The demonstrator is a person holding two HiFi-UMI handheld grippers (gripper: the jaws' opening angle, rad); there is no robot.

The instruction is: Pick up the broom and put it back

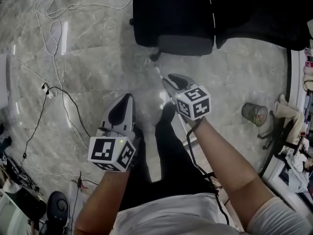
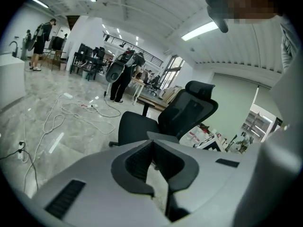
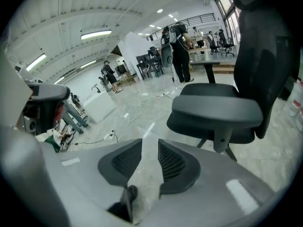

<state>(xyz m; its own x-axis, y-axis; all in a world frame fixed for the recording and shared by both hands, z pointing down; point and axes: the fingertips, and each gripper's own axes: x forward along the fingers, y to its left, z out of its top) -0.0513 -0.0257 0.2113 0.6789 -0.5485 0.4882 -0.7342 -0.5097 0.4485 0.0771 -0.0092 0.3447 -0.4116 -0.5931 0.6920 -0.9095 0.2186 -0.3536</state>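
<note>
No broom shows in any view. In the head view both grippers hang low over the marble floor in front of the person's legs. My left gripper (image 1: 128,98) points forward and its grey jaws meet at the tips with nothing between them; the left gripper view shows the same closed tips (image 2: 152,141). My right gripper (image 1: 166,78) sits a little further forward, just short of the chair base. In the right gripper view (image 3: 150,141) its ribbed pads stand apart with only floor seen through the gap. Neither gripper holds anything.
A black office chair (image 1: 173,16) stands straight ahead, close to both grippers (image 2: 165,119) (image 3: 222,110). White and black cables (image 1: 54,18) trail over the floor at left. A mesh bin (image 1: 254,113) stands at right beside cluttered shelving. People stand far off by desks (image 2: 122,77).
</note>
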